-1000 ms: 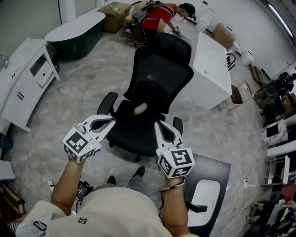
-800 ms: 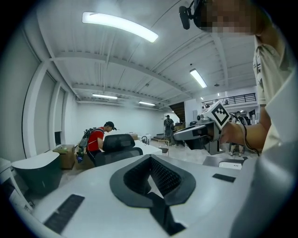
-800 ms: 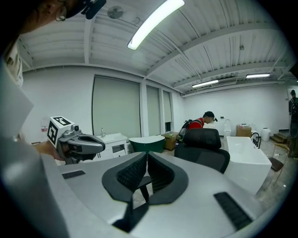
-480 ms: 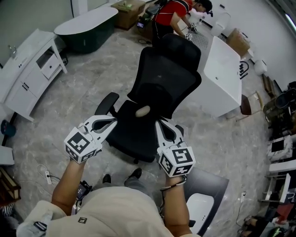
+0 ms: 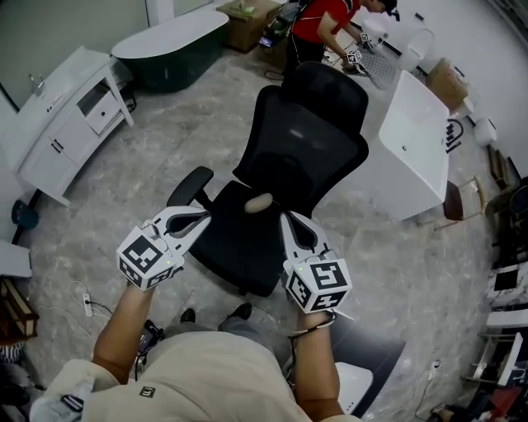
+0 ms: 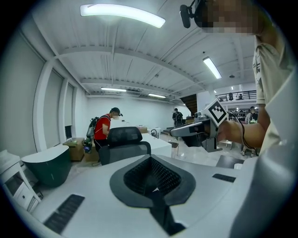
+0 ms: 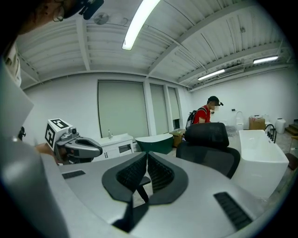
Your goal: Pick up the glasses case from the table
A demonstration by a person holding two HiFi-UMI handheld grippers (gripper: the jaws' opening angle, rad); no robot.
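The pickup had not begun. The head view took in an open stretch of marbled floor [image 5: 165, 140], not a work surface. The largest thing on it was a black office chair [image 5: 285, 177] directly ahead of the person. To its right stood a white flat-topped unit [image 5: 412, 140], the nearest thing that might serve as the table, and its top looked bare from here. A person in red [image 5: 322, 18] worked at another surface at the far end of the room.

The left gripper [image 5: 200, 216] and the right gripper [image 5: 288, 221] were held in the air side by side over the front of the chair. Each had its jaws closed, pad against pad, with nothing between them.

On the chair seat lay a small pale oval object [image 5: 258, 202], just beyond both gripper tips. It was too small to tell whether this was the glasses case, and nothing recognisable as a case showed on any table.

By my reading, the whole task remained: find the case, open a gripper, close it on the case and lift.
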